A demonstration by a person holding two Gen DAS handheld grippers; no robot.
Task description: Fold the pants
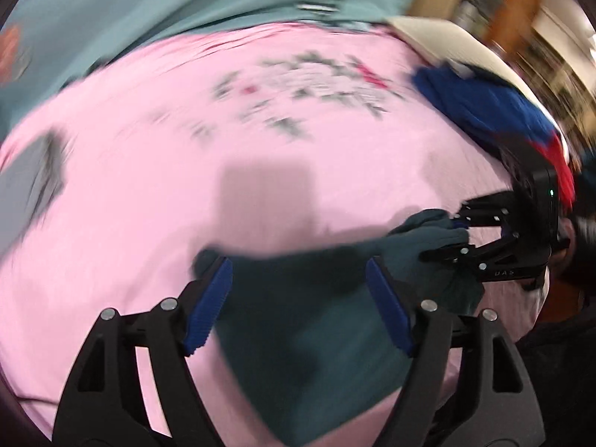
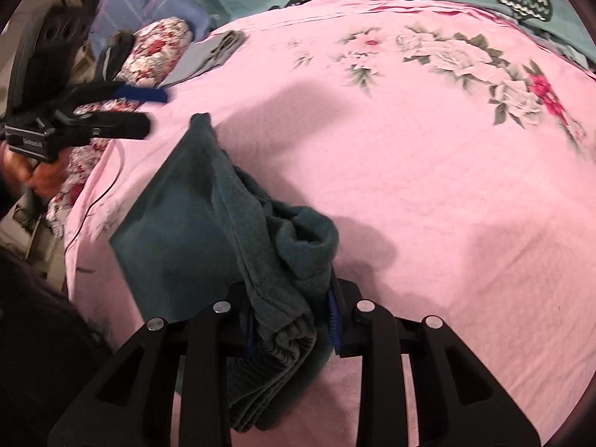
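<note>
Right hand-held gripper [image 2: 294, 320] is clamped on a bunched wad of the pants [image 2: 208, 223], down at about 6 o'clock in its own view, with thick folds of the dark teal fleece squeezed between the blue pads. Pants lie on the pink sheet [image 2: 428, 193] of the bed, a flat part running up toward 10 o'clock from the clamp. Left hand-held gripper [image 1: 298, 305] has its jaws spread wide and nothing pinched; the pants just lie under and between its fingers in its blurry view. From the right camera it sits over at 9 o'clock, off the cloth, with a hand [image 2: 41, 178] on its grip. Flower print [image 2: 465, 59] is up around 1 o'clock.
</note>
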